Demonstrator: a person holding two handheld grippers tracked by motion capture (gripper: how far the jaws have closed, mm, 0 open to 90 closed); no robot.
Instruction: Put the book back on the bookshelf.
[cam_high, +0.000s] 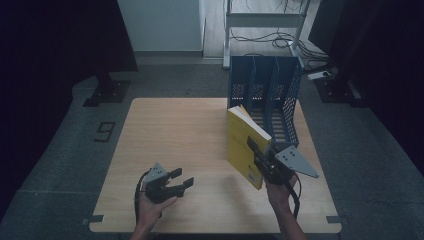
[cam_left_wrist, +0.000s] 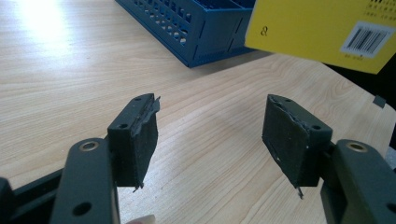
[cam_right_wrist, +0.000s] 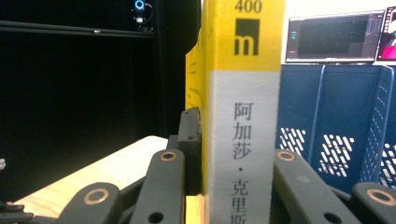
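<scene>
A thick yellow book (cam_high: 244, 146) stands upright above the wooden table (cam_high: 170, 140), just in front of the blue file rack (cam_high: 265, 95). My right gripper (cam_high: 261, 159) is shut on the book at its spine end; in the right gripper view the yellow-and-white spine (cam_right_wrist: 243, 116) rises between the black jaws. My left gripper (cam_high: 179, 181) rests low over the near left part of the table, open, with nothing between its pads (cam_left_wrist: 140, 140). In the left gripper view the book's back cover (cam_left_wrist: 322, 28) with a barcode hangs at the top right, past the rack (cam_left_wrist: 201, 23).
The rack has several upright slots and stands at the table's far right edge. Beyond the table are a white cabinet (cam_high: 160, 25), a metal stand with cables (cam_high: 265, 25) and dark curtains. Monitors (cam_right_wrist: 334, 35) glow behind the rack.
</scene>
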